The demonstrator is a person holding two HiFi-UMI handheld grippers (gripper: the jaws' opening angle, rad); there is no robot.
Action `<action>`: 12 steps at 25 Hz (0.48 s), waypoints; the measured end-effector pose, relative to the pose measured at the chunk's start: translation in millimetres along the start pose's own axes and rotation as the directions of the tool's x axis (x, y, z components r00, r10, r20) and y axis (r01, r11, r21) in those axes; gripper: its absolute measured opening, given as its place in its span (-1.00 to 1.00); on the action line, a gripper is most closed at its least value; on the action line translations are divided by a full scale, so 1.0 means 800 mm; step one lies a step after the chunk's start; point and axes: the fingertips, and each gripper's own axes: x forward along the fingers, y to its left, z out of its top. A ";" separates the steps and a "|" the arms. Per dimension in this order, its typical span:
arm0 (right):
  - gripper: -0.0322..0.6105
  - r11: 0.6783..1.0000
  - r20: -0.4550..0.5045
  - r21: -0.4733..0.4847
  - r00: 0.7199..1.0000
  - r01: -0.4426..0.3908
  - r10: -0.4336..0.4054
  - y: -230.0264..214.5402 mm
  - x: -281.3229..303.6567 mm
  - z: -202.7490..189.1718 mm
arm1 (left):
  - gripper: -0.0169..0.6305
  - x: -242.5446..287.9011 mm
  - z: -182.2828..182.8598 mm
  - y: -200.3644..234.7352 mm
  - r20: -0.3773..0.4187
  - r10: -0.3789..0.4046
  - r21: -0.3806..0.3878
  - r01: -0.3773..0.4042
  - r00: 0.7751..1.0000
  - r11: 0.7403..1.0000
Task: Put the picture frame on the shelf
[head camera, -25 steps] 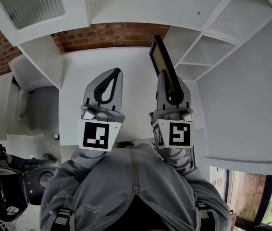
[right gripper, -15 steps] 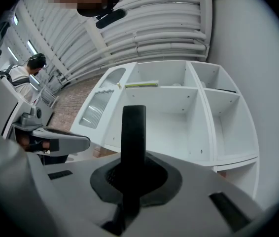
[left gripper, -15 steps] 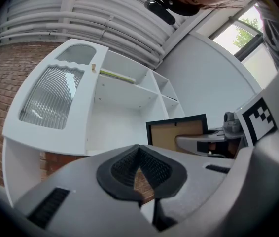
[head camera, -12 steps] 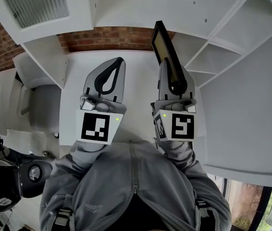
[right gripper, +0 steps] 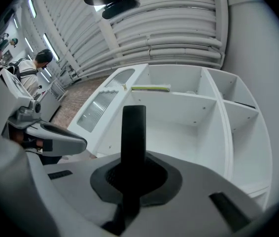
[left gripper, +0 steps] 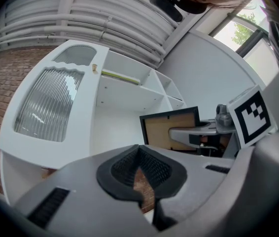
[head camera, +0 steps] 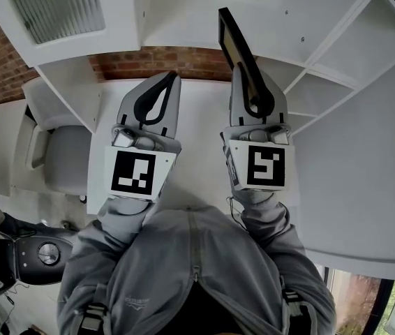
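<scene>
**Frame clamped in your right gripper**

Your right gripper (right gripper: 132,177) pinches the picture frame (right gripper: 133,132) by its lower edge; the frame stands upright, held in the air before the wide open compartment of the white shelf (right gripper: 179,113); your left gripper (left gripper: 140,176) is closed on nothing, just beside it.

Person's wearing a grey zip-up hoodie (head camera: 148,271) with a tiny chest logo and dark straps (head camera: 94,311) over both shoulders. The left hand-held gripper (head camera: 172,77) and right hand-held gripper (head camera: 250,75) are both smooth light-grey plastic with black textured pad lining, and each has a white marker cube (head camera: 136,173) printed with a black square pattern at the near end.
</scene>
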 end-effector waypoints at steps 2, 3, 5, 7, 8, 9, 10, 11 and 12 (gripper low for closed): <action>-0.79 1.000 -0.014 -0.021 1.000 -0.009 0.009 0.000 0.011 -0.001 | -0.93 0.003 0.003 0.004 -0.002 0.002 0.011 -0.002 1.000 1.000; -0.79 0.999 -0.022 -0.035 1.000 -0.014 0.013 0.000 0.016 -0.002 | -0.93 0.004 0.003 0.006 -0.004 0.003 0.016 -0.003 1.000 1.000; -0.79 0.997 -0.045 -0.070 0.999 -0.031 0.028 0.002 0.026 -0.004 | -0.93 0.005 0.005 0.009 -0.007 0.007 0.023 -0.007 1.000 1.000; -0.79 0.991 -0.076 -0.123 0.996 -0.054 0.045 0.006 0.036 -0.007 | -0.93 0.006 0.006 0.013 -0.007 0.013 0.027 -0.013 1.000 1.000; -0.79 0.985 -0.090 -0.160 0.995 -0.064 0.050 0.009 0.041 -0.008 | -0.93 0.006 0.007 0.014 -0.006 0.016 0.030 -0.016 1.000 0.999; -0.79 0.977 -0.102 -0.201 0.994 -0.070 0.050 0.012 0.046 -0.009 | -0.93 0.007 0.007 0.016 -0.006 0.019 0.032 -0.018 1.000 0.999; -0.79 0.967 -0.111 -0.243 0.993 -0.074 0.049 0.014 0.049 -0.010 | -0.93 0.007 0.008 0.017 -0.006 0.021 0.035 -0.021 1.000 0.999; -0.79 0.957 -0.119 -0.281 0.992 -0.078 0.046 0.016 0.052 -0.010 | -0.93 0.007 0.007 0.018 -0.007 0.023 0.037 -0.022 1.000 0.999; -0.79 0.946 -0.129 -0.314 0.991 -0.080 0.041 0.018 0.054 -0.011 | -0.93 0.007 0.007 0.019 -0.009 0.023 0.040 -0.023 1.000 0.999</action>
